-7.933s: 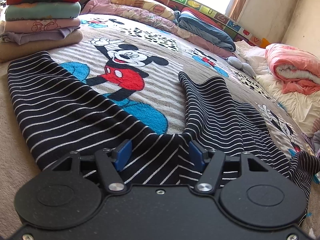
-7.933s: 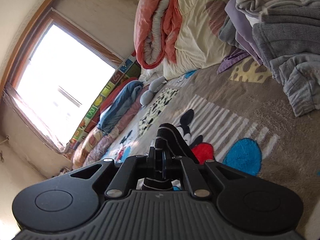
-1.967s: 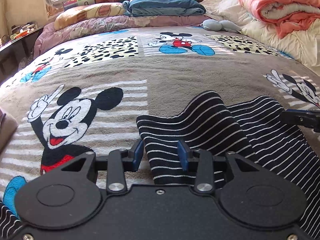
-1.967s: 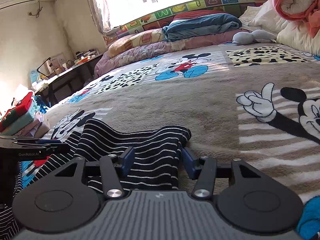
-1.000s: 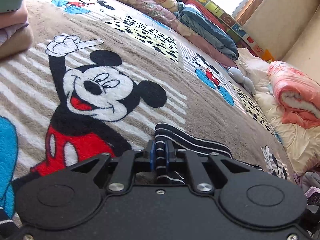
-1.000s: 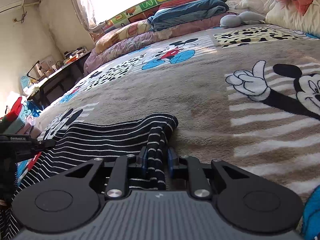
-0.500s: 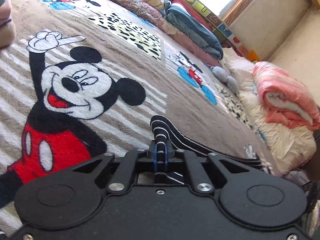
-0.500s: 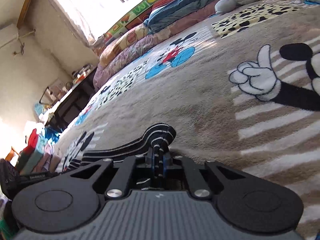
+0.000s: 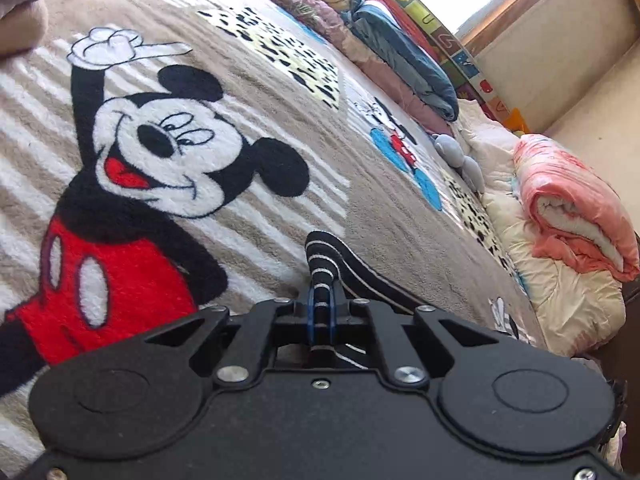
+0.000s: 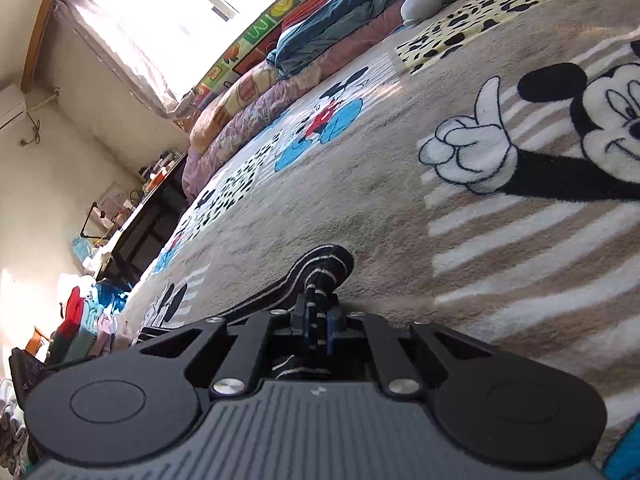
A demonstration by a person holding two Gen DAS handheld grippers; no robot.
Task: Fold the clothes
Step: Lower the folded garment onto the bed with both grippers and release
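- Left wrist view: the left gripper was clamped on a bunched fold of the black-and-white striped garment at lower centre of the frame.
- The cloth rose just above the blue pads and trailed off to the lower right, lying on the cartoon-mouse blanket.
- A rolled pink quilt sat at right of the frame.
- Right wrist view: the right gripper was likewise closed tight on a striped fold at lower centre.
- The garment ran from the pads toward the lower left across the blanket.
- A stack of folded clothes stood at the left edge.
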